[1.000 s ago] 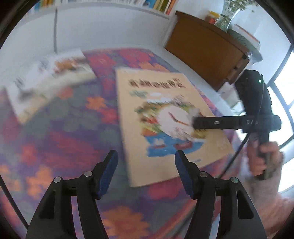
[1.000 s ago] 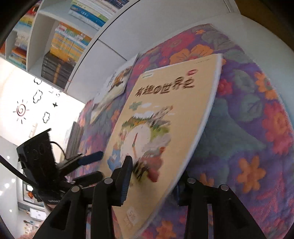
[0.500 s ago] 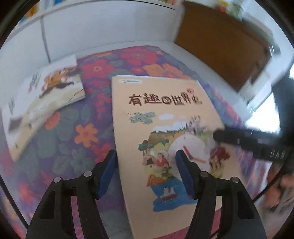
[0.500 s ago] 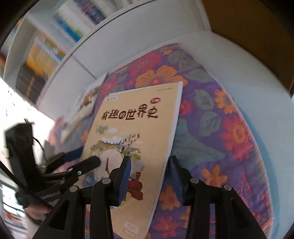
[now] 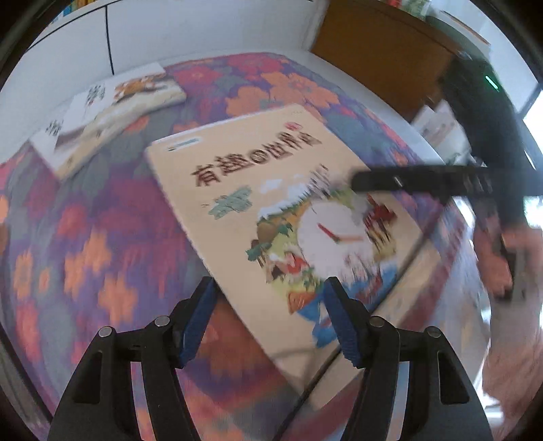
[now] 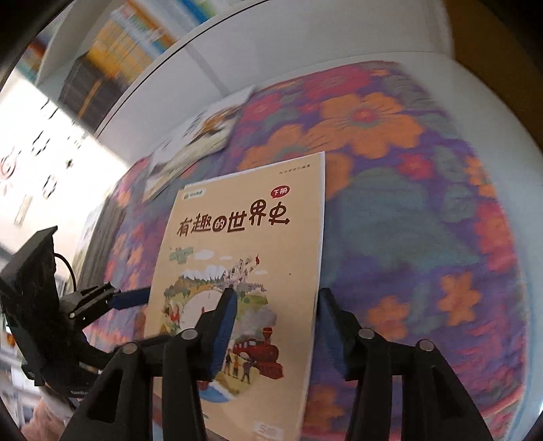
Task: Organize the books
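On floral woven cloth [image 6: 407, 210]: tan picture book [image 6: 244, 257], flat rectangular paperback, glossy cover up, long axis running away from right gripper [image 6: 275, 322]. Its jaws just been opening, apart, straddling book's right edge, not pressing. Left gripper [image 5: 268, 319] parted above book's near corner, empty. Second book [image 5: 112, 112], pale, lies beyond, near white cabinet [image 5: 203, 30]. Two books on cloth.

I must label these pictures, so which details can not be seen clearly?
- Tan book, left wrist view: motion blur smears its picture; near corner hidden behind left claw.
- Second book, right wrist view: cover blurred, unreadable.
- Shelf books: titles blurred, too small.
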{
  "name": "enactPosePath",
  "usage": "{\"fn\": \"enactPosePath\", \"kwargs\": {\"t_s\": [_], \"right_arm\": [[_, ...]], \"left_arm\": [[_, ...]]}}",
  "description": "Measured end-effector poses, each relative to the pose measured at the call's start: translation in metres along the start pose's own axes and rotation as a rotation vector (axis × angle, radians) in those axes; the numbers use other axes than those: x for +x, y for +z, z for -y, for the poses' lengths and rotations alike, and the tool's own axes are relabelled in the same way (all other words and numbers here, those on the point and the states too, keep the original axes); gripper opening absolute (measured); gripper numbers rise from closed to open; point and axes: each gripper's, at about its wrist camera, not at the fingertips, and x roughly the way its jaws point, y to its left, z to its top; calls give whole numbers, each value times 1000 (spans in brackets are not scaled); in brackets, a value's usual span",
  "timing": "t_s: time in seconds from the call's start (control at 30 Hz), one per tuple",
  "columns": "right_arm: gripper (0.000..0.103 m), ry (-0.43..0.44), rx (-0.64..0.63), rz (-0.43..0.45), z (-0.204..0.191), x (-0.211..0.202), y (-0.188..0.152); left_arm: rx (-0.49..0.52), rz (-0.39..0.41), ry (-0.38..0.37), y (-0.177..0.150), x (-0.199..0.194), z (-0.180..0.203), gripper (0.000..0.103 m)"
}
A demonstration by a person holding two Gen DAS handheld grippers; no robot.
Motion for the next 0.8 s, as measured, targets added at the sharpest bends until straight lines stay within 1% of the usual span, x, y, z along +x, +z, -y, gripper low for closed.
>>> {"fn": "enactPosePath", "kwargs": {"t_s": [0.03,0.1,0.17,0.2,0.27,0.37,0.43,0.5,0.57,0.63,0.67,0.7,0.73,0.77,0.8], "right_arm": [[59,22,-20,-13,-7,4,-2],[59,48,-52,-31,-18,10,-4],[59,73,-81,-56,-31,21,-3],[59,88,-87,-66,-36,25,-1],[58,87,-92,-72,-39,28,1],[58,105,-73,-83,-32,25,-2],[57,147,-53,-92,-21,22,-4],[55,208,-25,-99,-9,22,-5],[54,258,0,-104,-1,23,-4],[47,287,16,-103,3,26,0],[44,291,15,-99,4,28,3],[37,289,12,-97,3,30,5],[24,281,10,-95,2,33,8],[19,259,20,-95,3,37,11],[18,264,38,-93,5,39,13]], "left_arm": [[-1,-1,-5,-6,-4,-3,62],[-22,10,-12,-19,-13,-13,62],[-75,28,-23,-24,-20,-30,62],[-101,40,-19,-25,-23,-38,62],[-153,52,6,-23,-23,-55,62],[-214,67,-55,-16,-22,-73,62],[-220,63,-67,-9,-19,-77,62],[-220,68,-75,-3,-16,-80,58],[-253,78,-85,2,-13,-83,56],[-271,77,-85,4,-12,-86,51],[-289,82,-87,5,-12,-90,44],[-312,87,-94,5,-12,-94,37],[-334,90,-103,4,-13,-98,35],[-363,96,-123,3,-13,-103,34],[-386,102,-140,2,-14,-106,34]]}}
